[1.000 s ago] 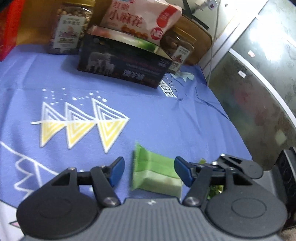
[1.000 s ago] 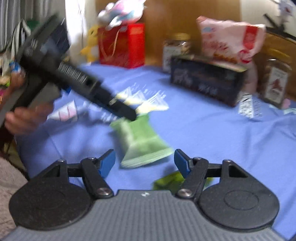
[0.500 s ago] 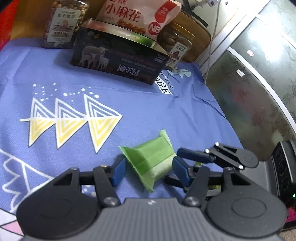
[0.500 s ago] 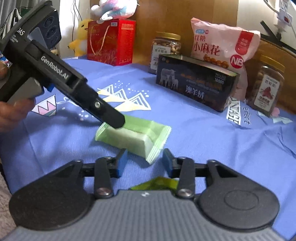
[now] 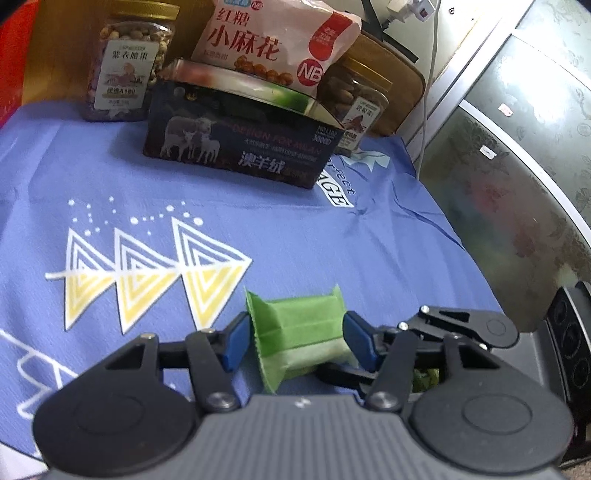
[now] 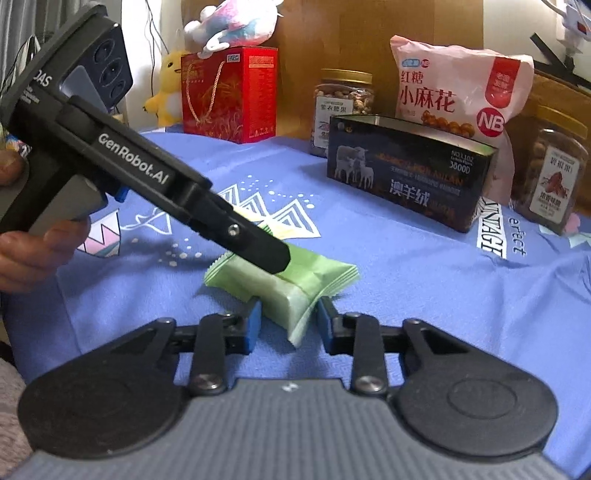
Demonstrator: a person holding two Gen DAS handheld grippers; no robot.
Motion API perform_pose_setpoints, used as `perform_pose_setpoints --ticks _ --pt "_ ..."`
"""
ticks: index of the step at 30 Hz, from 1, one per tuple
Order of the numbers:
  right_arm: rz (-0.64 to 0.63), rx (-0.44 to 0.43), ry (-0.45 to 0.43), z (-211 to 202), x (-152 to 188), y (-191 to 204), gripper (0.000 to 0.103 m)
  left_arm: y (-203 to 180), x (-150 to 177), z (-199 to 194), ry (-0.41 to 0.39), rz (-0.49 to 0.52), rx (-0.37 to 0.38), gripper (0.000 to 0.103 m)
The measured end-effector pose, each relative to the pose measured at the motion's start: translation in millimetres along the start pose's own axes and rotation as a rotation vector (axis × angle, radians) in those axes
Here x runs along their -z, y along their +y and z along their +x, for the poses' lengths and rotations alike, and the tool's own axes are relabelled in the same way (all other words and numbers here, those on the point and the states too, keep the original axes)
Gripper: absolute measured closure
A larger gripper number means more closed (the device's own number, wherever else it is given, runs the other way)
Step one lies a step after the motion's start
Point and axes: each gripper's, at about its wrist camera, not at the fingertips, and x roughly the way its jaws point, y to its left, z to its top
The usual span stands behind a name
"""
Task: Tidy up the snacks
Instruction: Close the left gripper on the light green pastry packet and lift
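A green snack packet (image 5: 301,332) (image 6: 284,280) is held over the blue cloth (image 5: 332,236) (image 6: 406,266) by both grippers. My left gripper (image 5: 295,341) has its blue pads on the packet's two sides. In the right wrist view the left gripper's arm (image 6: 147,177) reaches in from the left onto the packet. My right gripper (image 6: 290,325) is shut on the packet's near end. A second green wrapper (image 5: 426,378) shows partly, under the right gripper's linkage.
At the back stand a dark tin box (image 6: 406,177) (image 5: 236,147), a pink snack bag (image 6: 454,92) (image 5: 273,40), two nut jars (image 6: 341,107) (image 6: 554,177), a red gift box (image 6: 229,96) and plush toys (image 6: 232,26). A glass cabinet (image 5: 517,155) borders the table's right edge.
The right gripper has narrowed onto the packet's near end. The left gripper's pads have come against the packet's sides. The packet now sits squarer between the left fingers.
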Motion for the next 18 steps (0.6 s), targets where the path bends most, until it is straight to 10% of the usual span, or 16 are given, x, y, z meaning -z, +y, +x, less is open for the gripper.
perform_pose_setpoints --ticks 18 --pt "0.024 0.028 -0.038 1.5 4.8 1.4 0.070 -14.5 0.1 8.9 0.022 0.021 -0.127 0.048"
